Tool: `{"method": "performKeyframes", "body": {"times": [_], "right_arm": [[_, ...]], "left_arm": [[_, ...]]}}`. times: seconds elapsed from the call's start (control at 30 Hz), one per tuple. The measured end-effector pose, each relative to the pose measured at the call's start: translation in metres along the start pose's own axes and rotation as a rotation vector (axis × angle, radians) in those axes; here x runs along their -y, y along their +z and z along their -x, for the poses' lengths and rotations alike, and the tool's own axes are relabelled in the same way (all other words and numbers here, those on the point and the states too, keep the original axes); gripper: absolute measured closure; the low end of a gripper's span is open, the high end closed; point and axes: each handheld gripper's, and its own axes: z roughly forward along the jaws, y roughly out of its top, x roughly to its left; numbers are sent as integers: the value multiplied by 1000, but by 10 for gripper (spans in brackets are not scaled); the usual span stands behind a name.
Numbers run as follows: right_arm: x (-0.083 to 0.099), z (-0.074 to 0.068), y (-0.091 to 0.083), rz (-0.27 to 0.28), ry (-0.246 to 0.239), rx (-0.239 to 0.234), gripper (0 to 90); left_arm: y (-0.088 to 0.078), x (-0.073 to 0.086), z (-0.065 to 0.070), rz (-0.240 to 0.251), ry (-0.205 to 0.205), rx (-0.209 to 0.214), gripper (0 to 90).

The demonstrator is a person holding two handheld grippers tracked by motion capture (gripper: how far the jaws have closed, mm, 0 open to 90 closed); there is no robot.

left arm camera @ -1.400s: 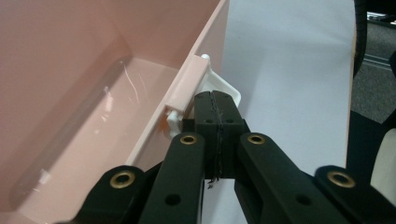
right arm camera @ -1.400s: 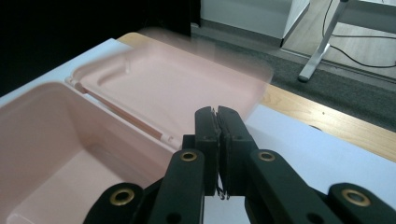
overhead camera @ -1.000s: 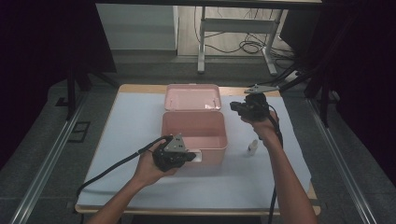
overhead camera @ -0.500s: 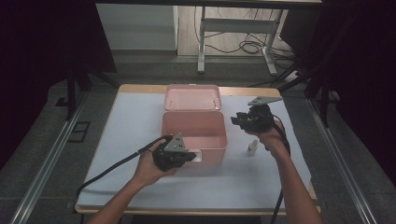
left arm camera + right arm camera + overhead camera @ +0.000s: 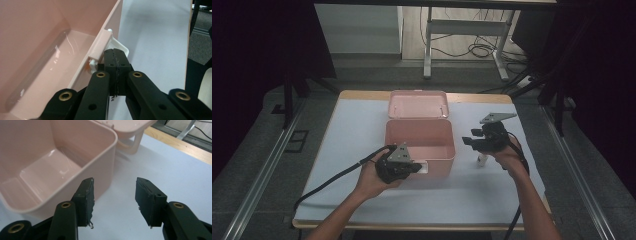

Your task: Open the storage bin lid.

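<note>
Box open and empty; small white item not yet picked up.

The pink box (image 5: pixel 419 142) sits at the middle of the table (image 5: pixel 352 130), its lid (image 5: pixel 418 104) thrown back on the far side and its inside bare. The left gripper (image 5: pixel 414 166) is at the near wall of the box, jaws pressed together on the white latch (image 5: pixel 117 47) there, apparently steadying the box. The right gripper (image 5: pixel 468 141) hangs just right of the box, jaws spread wide with nothing between them. A small white object (image 5: pixel 482 160), too small to identify, lies on the white table cover just beneath the right hand (image 5: pixel 507 155), right of the box. Judged from this: opening is done; picking up the white object and placing it inside appear outstanding.
</note>
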Motion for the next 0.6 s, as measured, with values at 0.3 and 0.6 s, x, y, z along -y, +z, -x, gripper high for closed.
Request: {"method": "performKeyframes", "body": {"times": [0.3, 0.6], "right_arm": [[8, 5, -8, -39, 1, 19, 484], [15, 11, -14, -82, 3, 32, 484]], "left_arm": [[0, 0, 0, 3, -2, 1, 900], [0, 0, 0, 1, -1, 2, 900]]}}
